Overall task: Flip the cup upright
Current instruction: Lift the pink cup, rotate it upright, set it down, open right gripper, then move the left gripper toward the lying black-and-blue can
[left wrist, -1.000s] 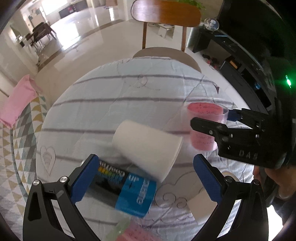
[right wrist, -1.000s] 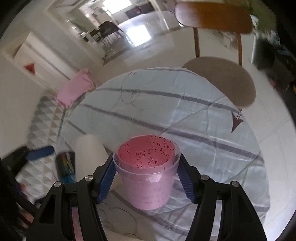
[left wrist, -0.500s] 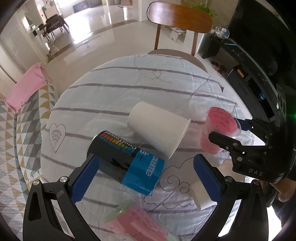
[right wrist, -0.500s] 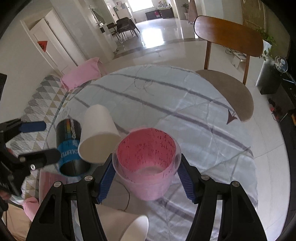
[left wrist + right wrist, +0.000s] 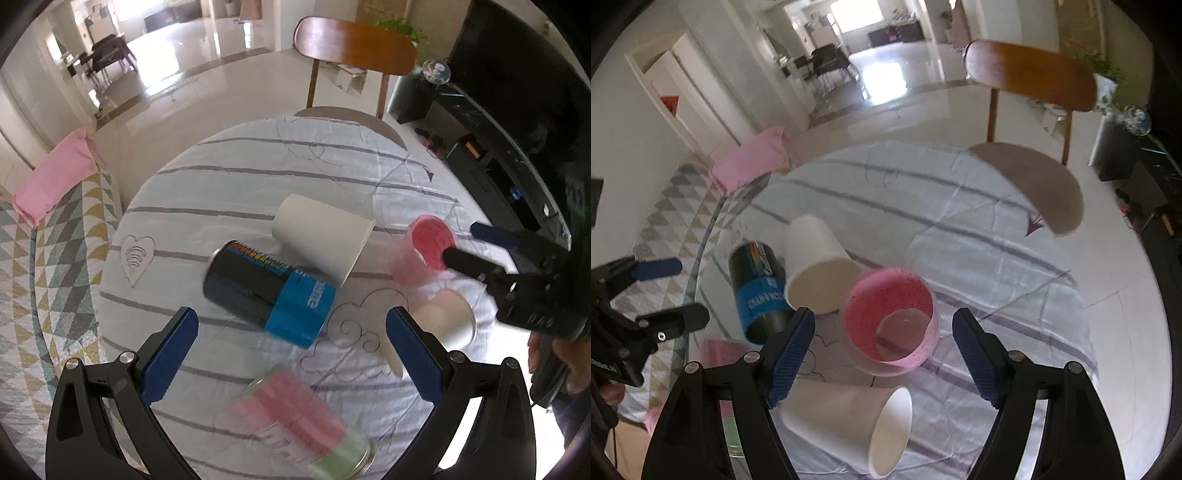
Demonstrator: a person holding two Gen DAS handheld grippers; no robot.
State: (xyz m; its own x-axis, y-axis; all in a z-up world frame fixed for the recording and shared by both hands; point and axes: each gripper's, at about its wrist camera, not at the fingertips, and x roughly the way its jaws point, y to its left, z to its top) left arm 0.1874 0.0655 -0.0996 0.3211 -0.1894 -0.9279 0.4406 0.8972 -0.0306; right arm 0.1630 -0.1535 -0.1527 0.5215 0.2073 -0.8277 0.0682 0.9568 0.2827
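Observation:
A clear plastic cup with a pink paper lining [image 5: 892, 325] stands upright on the striped tablecloth [image 5: 979, 254], mouth up. My right gripper [image 5: 882, 341] is open above it, fingers apart from its sides. The cup also shows in the left wrist view [image 5: 424, 254], with the right gripper [image 5: 476, 247] beside it. My left gripper [image 5: 291, 349] is open and empty, raised above the table. A white paper cup [image 5: 321, 240] lies on its side mid-table; it also shows in the right wrist view [image 5: 816, 269]. A second white paper cup [image 5: 849, 428] lies on its side near me.
A black and blue can [image 5: 266, 291] lies on its side beside the white cup. A pink and green jar [image 5: 306, 417] lies near the front edge. A wooden chair [image 5: 354, 70] stands behind the round table. A patterned rug [image 5: 44, 251] is on the left.
My right gripper has opened and let go of the pink-lined cup, which now stands on the table. Both grippers have pulled back and risen, showing more of the table.

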